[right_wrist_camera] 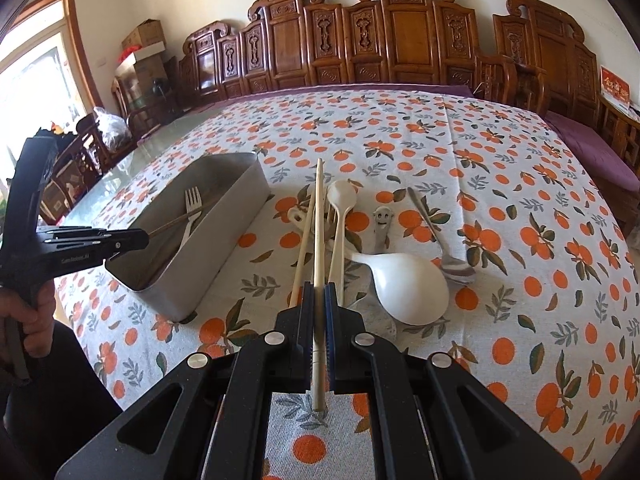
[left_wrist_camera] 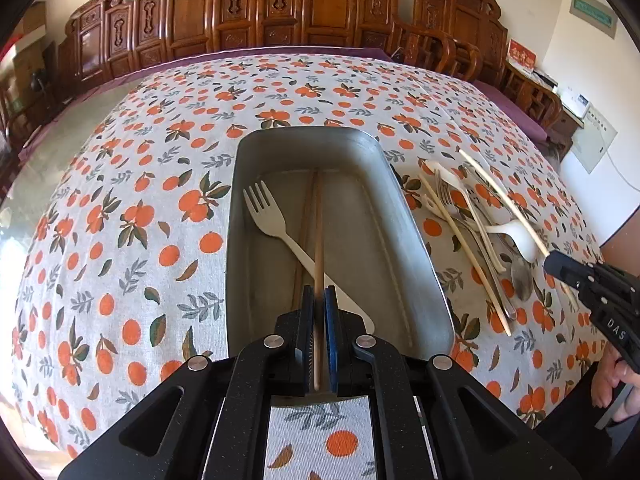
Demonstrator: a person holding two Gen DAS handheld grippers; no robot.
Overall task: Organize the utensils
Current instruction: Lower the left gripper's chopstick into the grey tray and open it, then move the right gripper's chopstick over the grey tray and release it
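From your left wrist, the left gripper [left_wrist_camera: 319,294] has its jaws pinching a brown wooden chopstick [left_wrist_camera: 318,240] that reaches into the grey metal rectangular tray [left_wrist_camera: 404,216], beside a cream plastic fork [left_wrist_camera: 276,220].

From your right wrist, the right gripper [right_wrist_camera: 319,292] has its jaws pinching a pale bamboo chopstick [right_wrist_camera: 319,216] over the utensil pile on the orange-print tabletop [right_wrist_camera: 520,280].

White tablecloth [left_wrist_camera: 132,184] printed with orange fruit and green leaves; grey metal tray [left_wrist_camera: 400,216]; cream fork [left_wrist_camera: 272,220]; brown chopstick [left_wrist_camera: 318,240].
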